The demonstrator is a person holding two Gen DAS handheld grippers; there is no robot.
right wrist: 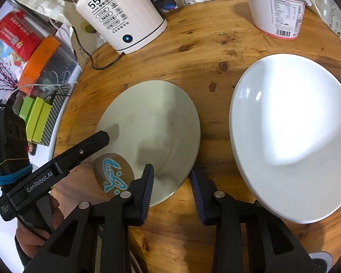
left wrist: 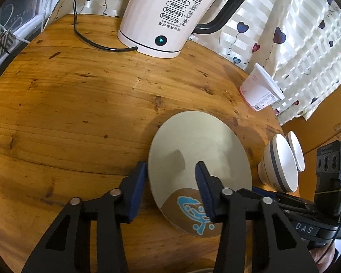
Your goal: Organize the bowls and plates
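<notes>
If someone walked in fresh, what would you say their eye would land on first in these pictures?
Probably the beige round plate with a blue emblem at the middle of the round wooden table, with the left claw and right claw straddling opposite edges. Next, the large glossy white plate beside it and the white electric kettle behind.

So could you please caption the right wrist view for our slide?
Right gripper straddles the grey plate's near rim; a large white plate lies beside it.
</notes>
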